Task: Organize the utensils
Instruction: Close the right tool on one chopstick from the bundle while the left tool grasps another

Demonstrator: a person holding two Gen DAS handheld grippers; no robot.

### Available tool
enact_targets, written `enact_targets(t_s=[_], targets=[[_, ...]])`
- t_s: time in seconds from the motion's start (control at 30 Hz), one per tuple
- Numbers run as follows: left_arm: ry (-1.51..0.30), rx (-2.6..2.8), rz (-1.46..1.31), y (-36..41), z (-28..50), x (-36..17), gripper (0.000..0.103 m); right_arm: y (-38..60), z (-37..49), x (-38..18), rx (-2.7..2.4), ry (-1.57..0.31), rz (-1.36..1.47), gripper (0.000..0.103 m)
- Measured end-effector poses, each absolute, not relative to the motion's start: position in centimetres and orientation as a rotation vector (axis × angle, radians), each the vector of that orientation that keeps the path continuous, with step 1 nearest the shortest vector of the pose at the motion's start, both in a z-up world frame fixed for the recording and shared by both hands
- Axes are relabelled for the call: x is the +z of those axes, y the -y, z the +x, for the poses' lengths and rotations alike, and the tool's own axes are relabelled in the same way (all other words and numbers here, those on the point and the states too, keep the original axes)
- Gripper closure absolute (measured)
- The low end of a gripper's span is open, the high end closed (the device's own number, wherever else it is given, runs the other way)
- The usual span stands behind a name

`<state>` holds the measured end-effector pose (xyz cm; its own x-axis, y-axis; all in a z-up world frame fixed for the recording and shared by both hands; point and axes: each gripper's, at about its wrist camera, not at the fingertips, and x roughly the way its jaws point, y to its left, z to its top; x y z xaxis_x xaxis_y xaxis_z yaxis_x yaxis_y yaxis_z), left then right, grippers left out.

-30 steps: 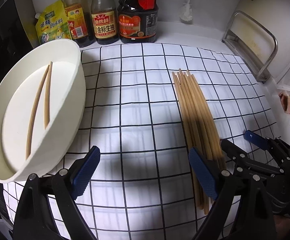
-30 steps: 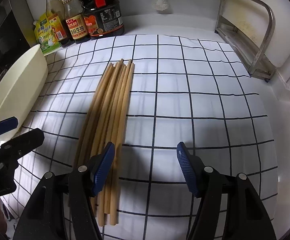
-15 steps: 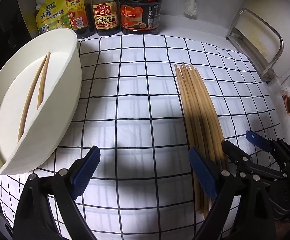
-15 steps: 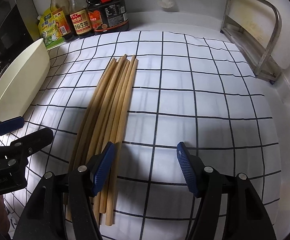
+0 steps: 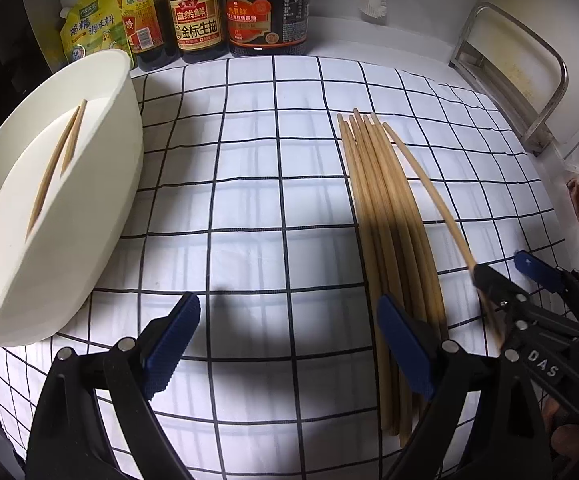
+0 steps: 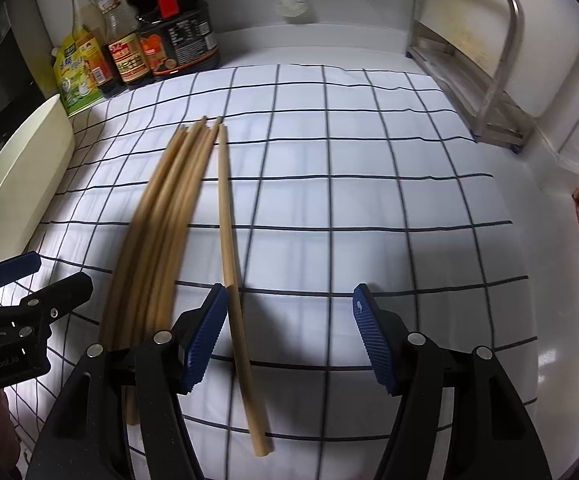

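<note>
One chopstick (image 6: 231,264) lay split from the bundle (image 6: 161,240) on the checked cloth (image 6: 369,208), between the spread jaws of my right gripper (image 6: 289,328), against its left pad. My left gripper (image 5: 285,344) hung open and empty. Two chopsticks (image 5: 59,160) lay in the white tub (image 5: 101,216); most of the sorting remained, I judged.

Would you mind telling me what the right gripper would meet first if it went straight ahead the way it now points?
Probably the lone chopstick, which already lies between the open jaws of the right gripper beside the left pad. Farther on, only checked cloth shows, up to the back wall; depth is hard to judge.
</note>
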<state>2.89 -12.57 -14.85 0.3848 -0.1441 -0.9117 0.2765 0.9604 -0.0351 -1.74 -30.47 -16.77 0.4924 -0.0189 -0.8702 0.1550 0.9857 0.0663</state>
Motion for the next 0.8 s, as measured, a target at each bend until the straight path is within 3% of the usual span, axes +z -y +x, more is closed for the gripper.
enact_targets(t_s=[0.8], targets=[[-1.139, -0.223, 0.159, 13.6, 4.1, -16.5, 0.015, 29.4, -1.1, -17.1, -0.082, -1.034, 0.063, 0.042]])
